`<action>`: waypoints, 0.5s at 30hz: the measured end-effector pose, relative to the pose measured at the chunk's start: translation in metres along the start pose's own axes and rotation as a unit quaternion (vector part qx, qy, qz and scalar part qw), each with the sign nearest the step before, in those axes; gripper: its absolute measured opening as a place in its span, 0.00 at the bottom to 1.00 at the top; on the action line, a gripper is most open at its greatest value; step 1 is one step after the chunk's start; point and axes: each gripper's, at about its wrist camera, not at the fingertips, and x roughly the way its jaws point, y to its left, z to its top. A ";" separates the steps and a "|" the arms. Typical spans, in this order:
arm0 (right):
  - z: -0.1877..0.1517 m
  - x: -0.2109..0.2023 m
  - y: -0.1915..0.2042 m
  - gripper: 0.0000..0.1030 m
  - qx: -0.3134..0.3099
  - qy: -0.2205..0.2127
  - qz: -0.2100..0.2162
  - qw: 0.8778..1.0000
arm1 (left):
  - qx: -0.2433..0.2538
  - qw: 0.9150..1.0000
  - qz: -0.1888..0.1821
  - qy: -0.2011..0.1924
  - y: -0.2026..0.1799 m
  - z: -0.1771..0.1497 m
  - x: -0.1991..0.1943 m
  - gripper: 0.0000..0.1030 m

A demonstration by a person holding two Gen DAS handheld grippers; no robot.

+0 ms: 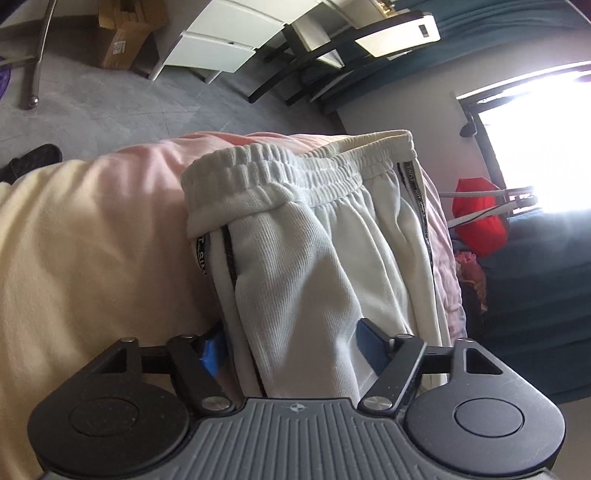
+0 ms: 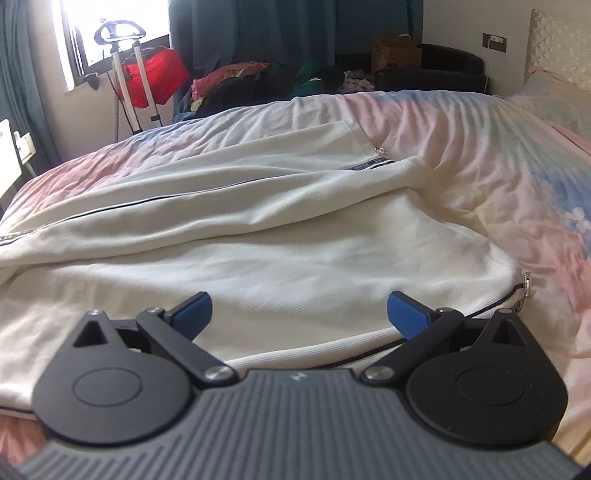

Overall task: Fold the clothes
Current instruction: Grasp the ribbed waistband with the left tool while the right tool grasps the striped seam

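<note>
White sweatpants (image 1: 306, 251) with black side stripes lie on a pastel bedsheet (image 1: 85, 236). In the left wrist view their elastic waistband (image 1: 280, 173) is at the far end, near the bed's edge. My left gripper (image 1: 291, 350) is open, its blue pads on either side of a raised fold of the pants. In the right wrist view the pants legs (image 2: 258, 229) lie spread across the bed, with zipped ankle cuffs (image 2: 524, 288) at the right. My right gripper (image 2: 299, 314) is open and empty, just above the near leg.
The bed (image 2: 480, 147) stretches far and right. Beyond it are a pile of clothes (image 2: 258, 81), a red bag on a trolley (image 2: 155, 77), dark curtains and a window. The left wrist view shows grey floor (image 1: 122, 107), white drawers (image 1: 221, 40), a cardboard box (image 1: 125, 33).
</note>
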 end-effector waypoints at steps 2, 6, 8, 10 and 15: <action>0.001 -0.002 -0.004 1.00 0.013 -0.007 -0.004 1.000 | 0.007 0.999 -0.040 -0.016 -0.004 -0.001 -0.006 0.64; 0.001 0.001 -0.011 1.00 0.034 -0.001 0.001 0.999 | 0.017 0.996 -0.085 -0.033 -0.013 -0.003 -0.009 0.66; 0.001 0.003 -0.012 1.00 0.035 0.002 0.001 0.999 | 0.026 0.998 -0.048 -0.017 -0.017 -0.005 0.001 0.65; 0.001 0.002 -0.012 1.00 0.033 0.000 -0.003 0.999 | 0.034 0.999 0.004 0.010 -0.017 -0.006 0.015 0.62; 0.001 0.002 -0.015 1.00 0.045 0.001 -0.005 0.999 | 0.033 0.999 0.031 0.015 -0.013 -0.005 0.026 0.43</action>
